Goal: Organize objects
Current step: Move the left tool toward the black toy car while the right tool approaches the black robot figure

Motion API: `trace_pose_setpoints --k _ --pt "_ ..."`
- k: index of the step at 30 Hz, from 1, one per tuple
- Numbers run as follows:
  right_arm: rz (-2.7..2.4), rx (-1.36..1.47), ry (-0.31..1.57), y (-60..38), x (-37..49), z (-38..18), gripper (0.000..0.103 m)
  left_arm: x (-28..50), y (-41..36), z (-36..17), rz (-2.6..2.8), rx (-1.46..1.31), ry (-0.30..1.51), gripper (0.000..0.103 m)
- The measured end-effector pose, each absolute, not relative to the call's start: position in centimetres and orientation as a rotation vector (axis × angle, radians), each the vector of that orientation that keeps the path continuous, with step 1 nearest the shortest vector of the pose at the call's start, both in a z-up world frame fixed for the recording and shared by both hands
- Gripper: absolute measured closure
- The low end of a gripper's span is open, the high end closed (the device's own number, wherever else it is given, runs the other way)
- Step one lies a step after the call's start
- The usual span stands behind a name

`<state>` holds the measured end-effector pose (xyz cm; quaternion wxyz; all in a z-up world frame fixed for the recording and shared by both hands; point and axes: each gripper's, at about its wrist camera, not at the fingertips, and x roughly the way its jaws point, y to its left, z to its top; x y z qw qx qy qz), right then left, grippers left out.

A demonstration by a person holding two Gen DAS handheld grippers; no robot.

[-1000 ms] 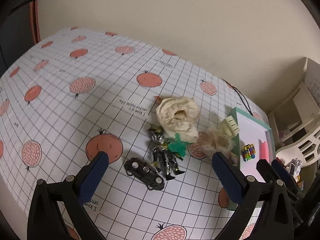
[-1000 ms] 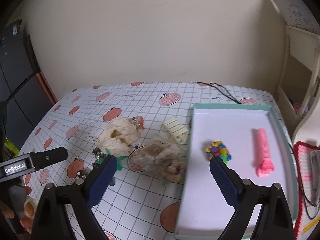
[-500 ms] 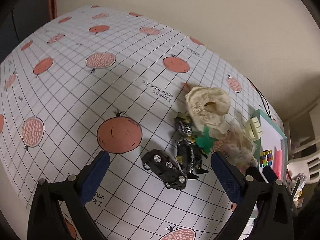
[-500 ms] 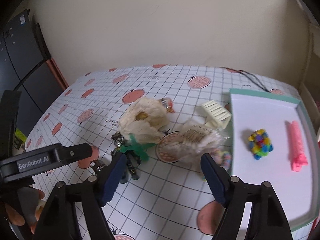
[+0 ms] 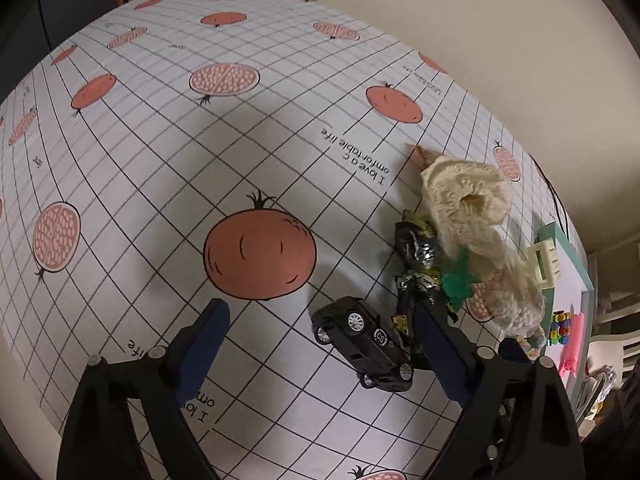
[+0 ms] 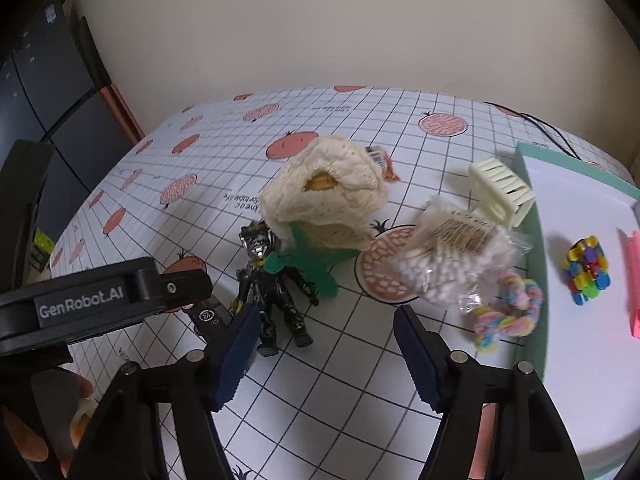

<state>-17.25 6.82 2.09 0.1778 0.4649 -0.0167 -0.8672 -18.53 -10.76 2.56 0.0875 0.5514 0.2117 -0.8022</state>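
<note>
**Both tongs wide open, holding nothing**

The left gripper [image 5: 320,320] gapes above the black toy car [image 5: 364,350]; its right finger seems to overlap the dark action figure [image 6: 272,292], contact unclear. The right gripper [image 6: 324,328] hangs spread and empty near the figure's feet on the tablecloth [image 6: 340,380].

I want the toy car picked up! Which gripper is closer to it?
Left. The car lies just ahead of the open left gripper, beside its right finger. The right gripper hovers farther right, near the figure.
</note>
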Motion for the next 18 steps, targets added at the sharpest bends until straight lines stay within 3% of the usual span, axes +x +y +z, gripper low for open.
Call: trace_pose_setpoints --k 11,18 --pt "-2.423 1.364 -0.039 6.3 -17.8 0.5 0.032 -18.7 -10.2 1.9 -2.371 1.682 0.634 0.013" --pt "-2.412 1.361 -0.018 5.6 -17.7 0.5 0.032 -18.7 -10.0 1.4 -2.347 1.699 0.614 0.021"
